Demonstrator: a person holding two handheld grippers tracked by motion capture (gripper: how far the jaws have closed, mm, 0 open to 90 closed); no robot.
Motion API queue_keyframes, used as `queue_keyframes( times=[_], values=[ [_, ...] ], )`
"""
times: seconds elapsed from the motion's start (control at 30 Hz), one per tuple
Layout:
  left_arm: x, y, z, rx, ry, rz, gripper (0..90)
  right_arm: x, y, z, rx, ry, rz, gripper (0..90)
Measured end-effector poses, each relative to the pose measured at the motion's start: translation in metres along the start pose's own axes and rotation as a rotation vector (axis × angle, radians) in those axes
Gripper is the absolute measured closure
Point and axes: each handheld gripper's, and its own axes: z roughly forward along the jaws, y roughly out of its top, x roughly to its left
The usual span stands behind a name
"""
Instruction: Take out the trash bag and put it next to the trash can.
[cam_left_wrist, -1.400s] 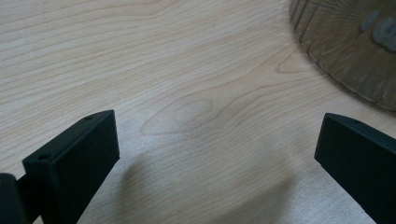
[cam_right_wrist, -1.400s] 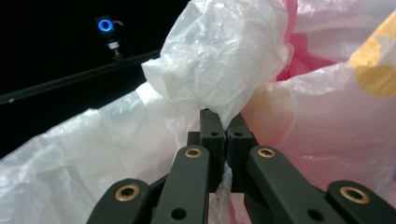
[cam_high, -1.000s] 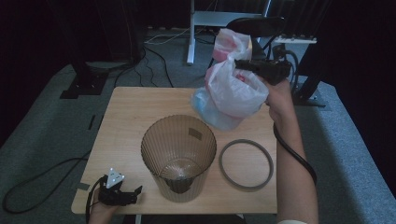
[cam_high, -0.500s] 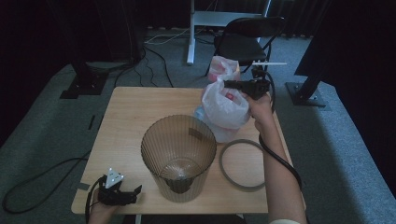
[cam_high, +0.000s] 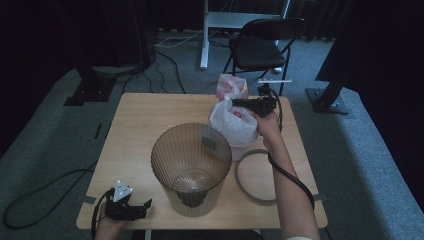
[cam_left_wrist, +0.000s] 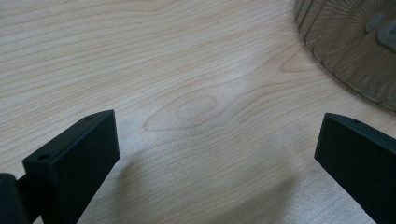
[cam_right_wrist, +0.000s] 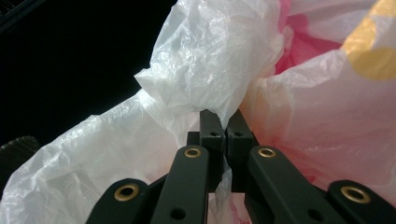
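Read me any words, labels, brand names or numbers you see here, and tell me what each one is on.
No text can be read.
plastic bag: pink and yellow print, no legible letters.
bin: grey patch on the wall, too small to read.

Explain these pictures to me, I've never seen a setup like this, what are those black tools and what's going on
A person sits at a wooden table with a hand-held two-jaw gripper in each hand. The high view looks down from above. The other two come from cameras riding on the grippers, looking along their black jaws. The left gripper rests near the table's front edge, jaws open over bare wood. The right gripper is shut on a thin plastic bag, white with pink and yellow. On the table stand a ribbed see-through bin and a grey ring beside it.
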Motion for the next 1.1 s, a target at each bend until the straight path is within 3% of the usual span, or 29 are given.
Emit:
queue_keyframes(
  times=[0.27,0.4,0.47,0.5,0.63,1.1],
  values=[
    [0.001,0.0,0.0,0.001,-0.001,-0.006,0.0,0.0,-0.016,0.005,0.041,0.015,-0.031,86.8],
    [0.0,0.0,0.0,0.002,-0.001,-0.006,0.0,-0.002,-0.017,0.001,0.032,0.021,-0.022,73.3],
    [0.001,0.0,0.0,0.002,0.001,-0.006,0.0,-0.002,-0.017,0.0,0.029,0.024,-0.022,72.2],
    [0.001,0.0,0.0,0.001,-0.001,-0.009,0.0,0.0,-0.017,-0.002,0.025,0.019,-0.028,64.4],
    [0.001,0.0,0.0,0.003,0.0,-0.008,0.0,0.002,-0.016,-0.007,0.016,0.031,-0.031,52.0],
    [0.001,0.0,0.0,0.003,-0.002,-0.008,0.0,-0.001,-0.017,-0.035,-0.039,-0.021,-0.001,25.5]
  ],
)
